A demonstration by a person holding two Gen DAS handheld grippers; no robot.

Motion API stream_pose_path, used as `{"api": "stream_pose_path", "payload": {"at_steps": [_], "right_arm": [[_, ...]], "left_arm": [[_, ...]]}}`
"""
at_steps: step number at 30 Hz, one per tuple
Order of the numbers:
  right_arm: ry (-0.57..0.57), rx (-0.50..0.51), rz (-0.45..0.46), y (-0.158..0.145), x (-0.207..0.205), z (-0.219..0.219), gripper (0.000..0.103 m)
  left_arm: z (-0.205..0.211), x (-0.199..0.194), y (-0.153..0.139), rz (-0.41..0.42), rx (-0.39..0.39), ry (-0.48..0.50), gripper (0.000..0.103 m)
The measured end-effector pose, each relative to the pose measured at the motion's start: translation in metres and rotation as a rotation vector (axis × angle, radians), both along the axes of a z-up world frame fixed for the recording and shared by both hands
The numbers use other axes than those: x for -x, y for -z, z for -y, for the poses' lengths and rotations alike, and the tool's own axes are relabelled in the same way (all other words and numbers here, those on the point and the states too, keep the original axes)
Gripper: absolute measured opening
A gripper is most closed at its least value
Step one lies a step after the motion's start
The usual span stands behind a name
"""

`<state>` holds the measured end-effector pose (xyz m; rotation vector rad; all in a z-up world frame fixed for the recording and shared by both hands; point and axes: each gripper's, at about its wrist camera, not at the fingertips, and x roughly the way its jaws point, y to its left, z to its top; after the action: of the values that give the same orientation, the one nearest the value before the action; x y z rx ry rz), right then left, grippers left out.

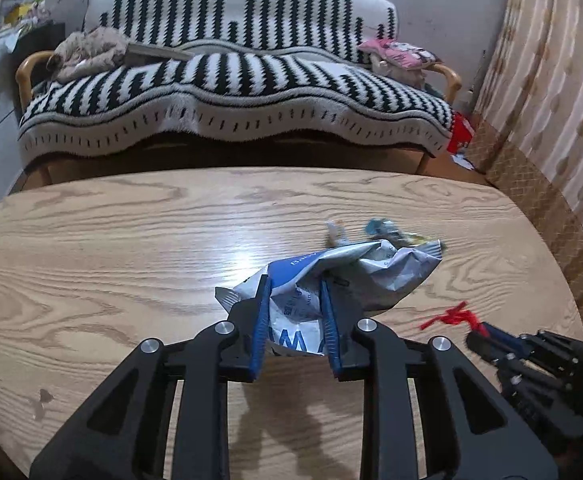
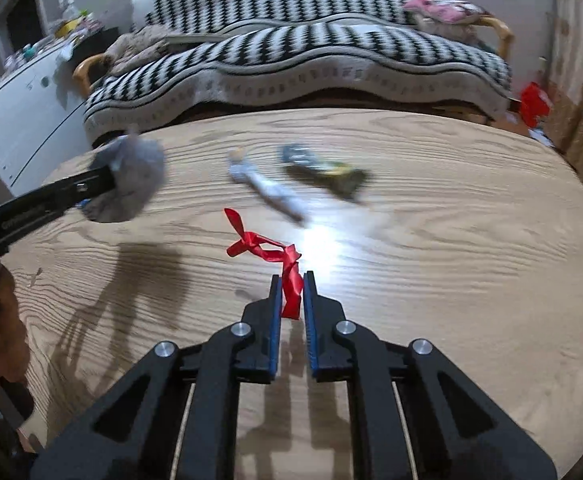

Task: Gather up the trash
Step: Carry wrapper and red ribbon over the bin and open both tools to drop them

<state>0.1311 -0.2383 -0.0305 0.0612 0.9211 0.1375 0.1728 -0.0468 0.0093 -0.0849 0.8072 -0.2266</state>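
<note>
Wooden table (image 1: 91, 248) up front, and behind it a sofa (image 1: 227, 92) draped in a black-and-white throw. A pink cushion (image 1: 401, 53) sits at one end, a crumpled cloth (image 1: 89, 54) at the other. White cabinet (image 2: 31, 108) alongside, possibly cluttered on top.

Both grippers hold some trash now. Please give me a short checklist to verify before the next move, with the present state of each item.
1. Left gripper shut on the crumpled white and blue bag: ok.
2. Right gripper shut on the red ribbon: ok.
3. Ribbon grip secure: cannot tell; only one end sits between the fingers.
4. Table free of trash: not ok; a white wrapper and a dark wrapper remain.
5. Trash bin in view: not ok; neither view shows one.
</note>
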Motion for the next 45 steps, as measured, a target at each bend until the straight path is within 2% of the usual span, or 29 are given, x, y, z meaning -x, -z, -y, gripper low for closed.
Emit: {"api": "stream_pose_path", "payload": {"at_steps": [5, 12, 19, 24, 30, 34, 38, 41, 45], "right_arm": [[0.123, 0.009, 0.031, -0.018, 0.039, 0.072, 0.011], [0.331, 0.016, 0.076, -0.039, 0.125, 0.199, 0.011], [0.583, 0.014, 0.054, -0.017, 0.228, 0.325, 0.011], [0.705, 0.013, 0.01, 0.005, 0.286, 0.384, 0.011], [0.852, -0.024, -0.028, 0.012, 0.344, 0.441, 0.011], [0.909, -0.04, -0.084, 0.022, 0.367, 0.462, 0.011], [0.954, -0.068, -0.116, 0.028, 0.373, 0.477, 0.011], [0.987, -0.085, -0.146, 0.037, 0.379, 0.488, 0.011], [1.003, -0.109, -0.165, 0.044, 0.382, 0.495, 0.011]], "left_arm": [[0.059, 0.018, -0.015, 0.033, -0.021, 0.095, 0.023], [0.173, 0.054, -0.018, 0.057, -0.043, 0.295, 0.023], [0.308, 0.108, -0.016, 0.059, -0.022, 0.532, 0.023], [0.389, 0.152, -0.01, 0.062, -0.006, 0.67, 0.023], [0.478, 0.206, 0.012, 0.033, 0.004, 0.825, 0.023], [0.516, 0.232, 0.036, -0.004, -0.015, 0.89, 0.023], [0.543, 0.247, 0.06, -0.024, -0.051, 0.946, 0.023], [0.559, 0.261, 0.071, 0.023, -0.09, 0.991, 0.023], [0.569, 0.269, 0.074, 0.004, -0.072, 1.031, 0.023]]}}
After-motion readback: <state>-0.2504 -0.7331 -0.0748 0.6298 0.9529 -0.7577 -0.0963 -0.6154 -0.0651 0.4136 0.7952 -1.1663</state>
